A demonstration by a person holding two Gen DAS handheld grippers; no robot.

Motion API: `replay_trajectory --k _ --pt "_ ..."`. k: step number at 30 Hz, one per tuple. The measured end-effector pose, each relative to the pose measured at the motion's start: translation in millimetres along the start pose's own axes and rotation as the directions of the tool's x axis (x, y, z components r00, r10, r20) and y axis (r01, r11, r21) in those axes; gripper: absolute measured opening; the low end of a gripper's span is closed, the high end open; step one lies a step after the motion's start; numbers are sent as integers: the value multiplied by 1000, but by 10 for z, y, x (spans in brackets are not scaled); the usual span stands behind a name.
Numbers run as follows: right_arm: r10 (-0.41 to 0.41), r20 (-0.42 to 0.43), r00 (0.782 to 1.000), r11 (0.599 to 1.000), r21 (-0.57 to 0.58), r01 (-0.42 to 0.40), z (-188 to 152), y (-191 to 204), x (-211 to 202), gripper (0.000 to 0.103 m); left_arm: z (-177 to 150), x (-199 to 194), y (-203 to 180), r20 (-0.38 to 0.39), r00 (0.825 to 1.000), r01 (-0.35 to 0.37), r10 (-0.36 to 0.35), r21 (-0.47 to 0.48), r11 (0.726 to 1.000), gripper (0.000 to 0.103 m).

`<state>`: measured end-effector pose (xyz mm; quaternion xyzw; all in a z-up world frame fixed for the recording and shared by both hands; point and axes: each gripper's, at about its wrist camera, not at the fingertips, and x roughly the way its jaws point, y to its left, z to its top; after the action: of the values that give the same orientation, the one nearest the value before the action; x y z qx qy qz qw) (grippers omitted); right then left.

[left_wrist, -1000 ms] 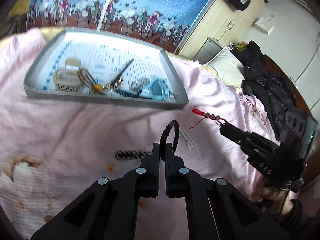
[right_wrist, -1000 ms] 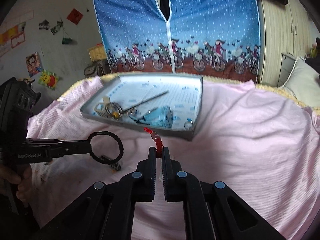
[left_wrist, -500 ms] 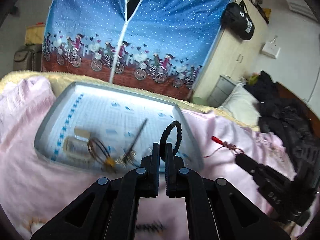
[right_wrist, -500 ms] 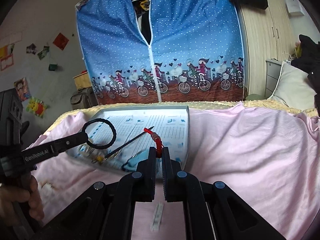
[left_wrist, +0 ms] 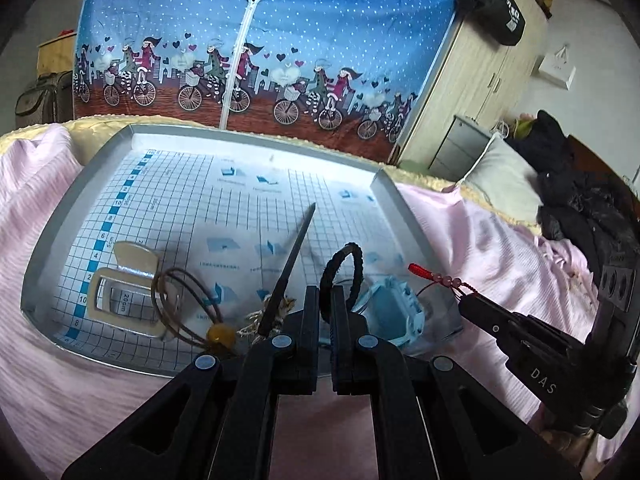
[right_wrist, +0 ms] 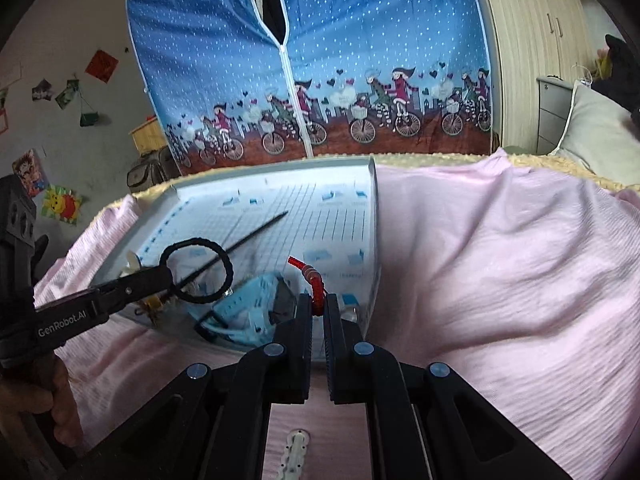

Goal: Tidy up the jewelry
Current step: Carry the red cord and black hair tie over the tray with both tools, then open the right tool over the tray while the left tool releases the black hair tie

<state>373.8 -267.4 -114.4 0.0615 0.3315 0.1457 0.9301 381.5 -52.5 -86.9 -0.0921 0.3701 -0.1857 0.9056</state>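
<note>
Pinching a black braided hair loop upright, the left gripper hovers over the near edge of the grey grid-lined tray. The right gripper clamps a red beaded cord, its tip pointing far-left, above the tray's near-right corner; the far half lies bare.

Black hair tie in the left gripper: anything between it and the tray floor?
Partly. The black hair tie, pinched in the left gripper, hangs over the tray near its front edge. Below it lie a long black hair stick and a light blue clip. The far part of the tray floor looks open.
</note>
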Motion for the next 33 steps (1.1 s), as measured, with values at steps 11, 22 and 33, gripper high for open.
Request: replay_trajectory --k 11,22,33 --pt "3 -27 1000 1000 6 -2 -14 -16 47 6 -37 23 30 -31 999 10 -11 -26 1000 3" --pt "-19 -25 1000 1000 24 19 26 -41 -50 39 -4 -1 -90 -50 997 -56 56 5 998 24" --pt "-41 151 988 999 -28 45 205 85 -696 91 145 -725 -177 172 980 -96 99 -26 995 101"
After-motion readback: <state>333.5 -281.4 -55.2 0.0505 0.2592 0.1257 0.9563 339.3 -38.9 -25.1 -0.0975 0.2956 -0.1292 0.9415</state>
